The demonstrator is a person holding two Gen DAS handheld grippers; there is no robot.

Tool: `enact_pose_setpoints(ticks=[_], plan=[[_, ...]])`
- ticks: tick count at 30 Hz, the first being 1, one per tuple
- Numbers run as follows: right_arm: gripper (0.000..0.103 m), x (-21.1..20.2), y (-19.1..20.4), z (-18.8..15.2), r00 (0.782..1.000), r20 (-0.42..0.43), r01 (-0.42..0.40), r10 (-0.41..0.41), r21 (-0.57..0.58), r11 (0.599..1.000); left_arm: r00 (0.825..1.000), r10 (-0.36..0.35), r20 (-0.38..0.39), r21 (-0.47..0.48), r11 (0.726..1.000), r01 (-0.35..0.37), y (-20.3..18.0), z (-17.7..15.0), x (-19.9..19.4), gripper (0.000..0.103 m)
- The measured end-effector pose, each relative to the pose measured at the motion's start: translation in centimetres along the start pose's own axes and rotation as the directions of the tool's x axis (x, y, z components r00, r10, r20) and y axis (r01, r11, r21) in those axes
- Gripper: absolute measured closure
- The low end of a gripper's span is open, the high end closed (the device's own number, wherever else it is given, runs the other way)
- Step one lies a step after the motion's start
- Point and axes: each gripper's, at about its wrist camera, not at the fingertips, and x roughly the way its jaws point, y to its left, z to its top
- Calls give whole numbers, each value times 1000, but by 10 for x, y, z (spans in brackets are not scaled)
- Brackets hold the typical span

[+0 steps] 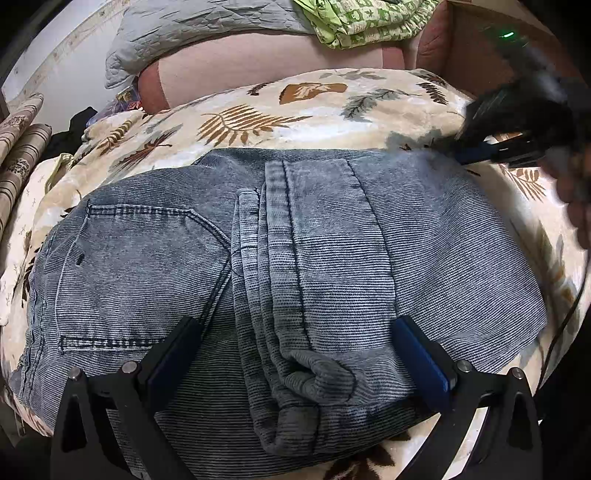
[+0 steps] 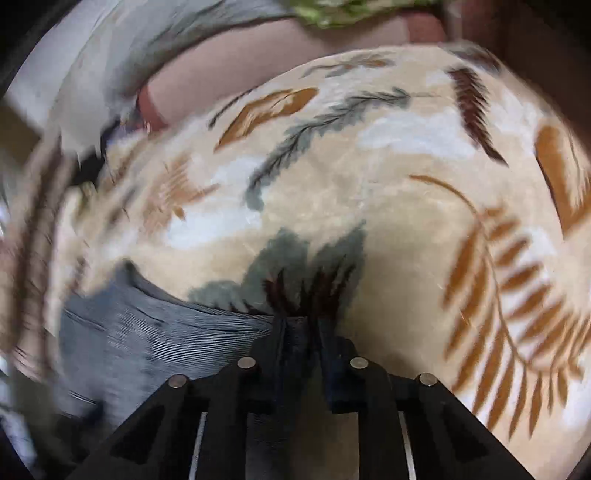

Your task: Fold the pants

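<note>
Grey-blue corduroy pants (image 1: 295, 258) lie folded in a bundle on a cream blanket with a leaf print (image 1: 258, 110). A back pocket faces up on the left and the leg hems lie stacked across the middle. My left gripper (image 1: 299, 354) is open, its fingers wide apart just above the near edge of the bundle. My right gripper (image 2: 304, 325) is shut on the far right corner of the pants (image 2: 155, 332); it also shows in the left wrist view (image 1: 476, 151). The right wrist view is blurred by motion.
Behind the blanket lie a pink bolster (image 1: 258, 62), a grey quilt (image 1: 177, 33) and a green patterned cloth (image 1: 362, 22). Striped fabric (image 1: 18, 147) lies at the far left. A cardboard box (image 1: 487, 48) stands at the back right.
</note>
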Motion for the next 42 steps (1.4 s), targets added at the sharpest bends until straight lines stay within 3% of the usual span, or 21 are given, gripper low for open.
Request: enact_pose_setpoints(ticks=[3, 6, 7, 9, 10, 12, 15, 18, 20, 22, 25, 28, 29, 30, 31, 32, 34, 36, 37, 39, 42], plan=[[68, -44, 1, -11, 992, 93, -92, 89, 33, 995, 1000, 0, 14, -8, 1000, 0, 2, -2, 1, 0], [42, -53, 14, -36, 934, 32, -356, 355, 58, 933, 1000, -7, 19, -9, 1000, 7, 2, -5, -3, 0], [33, -47, 15, -45, 938, 13, -347, 347, 57, 936, 1000, -14, 17, -11, 1000, 14, 3, -5, -3, 0], [41, -6, 4, -62, 969, -107, -216, 224, 82, 973, 999, -34, -2, -11, 999, 34, 5, -3, -7, 0], [46, -3, -11, -68, 967, -72, -231, 243, 135, 963, 999, -47, -9, -12, 999, 47, 8, -3, -12, 0], [47, -24, -15, -66, 960, -40, -263, 275, 194, 945, 998, -45, 40, -41, 998, 47, 18, -5, -28, 0], [45, -65, 1, -68, 949, 22, -315, 315, 119, 942, 993, -53, 107, -116, 991, 65, 40, -7, -50, 0], [29, -65, 14, -89, 929, 9, -368, 369, 74, 927, 988, -56, 146, -268, 959, 94, 75, -13, -66, 0], [33, -17, 8, -115, 949, -141, -276, 282, 60, 959, 987, -66, 149, -379, 918, 118, 97, -18, -69, 0], [34, -22, -2, -120, 946, -70, -308, 315, 98, 946, 988, -89, 123, -435, 891, 134, 110, -20, -68, 0], [34, -48, 13, -108, 958, -42, -279, 282, 69, 958, 986, -83, 144, -436, 889, 139, 109, -18, -73, 0], [33, -61, 30, -108, 939, -35, -343, 343, -2, 939, 981, -110, 161, -407, 898, 167, 96, -11, -73, 0], [32, -52, 31, -111, 946, -57, -321, 320, -18, 947, 982, -119, 149, -387, 906, 169, 89, -9, -67, 0], [32, -28, 26, -118, 962, -137, -241, 236, -25, 970, 987, -118, 112, -359, 921, 151, 83, -7, -57, 0], [34, -11, 20, -122, 956, -194, -225, 220, -6, 974, 994, -111, 16, -308, 945, 110, 72, -9, -37, 0], [35, -12, 16, -120, 956, -164, -245, 243, 5, 969, 988, -83, -133, -207, 977, 55, 58, -13, -12, 0], [35, -24, 22, -105, 957, -181, -227, 225, 8, 974, 999, -16, -52, -110, 994, 10, 47, -14, -26, 1], [35, -42, 40, -87, 969, -121, -223, 214, -64, 973, 993, -114, 7, -161, 980, 114, 55, -5, -51, 1], [35, -47, 50, -75, 969, -109, -231, 221, -89, 969, 988, -134, 81, -189, 971, 147, 64, 0, -69, 1], [35, -44, 69, -51, 970, -104, -234, 221, -128, 964, 983, -49, 178, -213, 973, 87, 84, 6, -96, 0], [35, -21, 103, -18, 968, -118, -238, 220, -177, 955, 982, 102, 159, -273, 961, -55, 129, 7, -103, 0]])
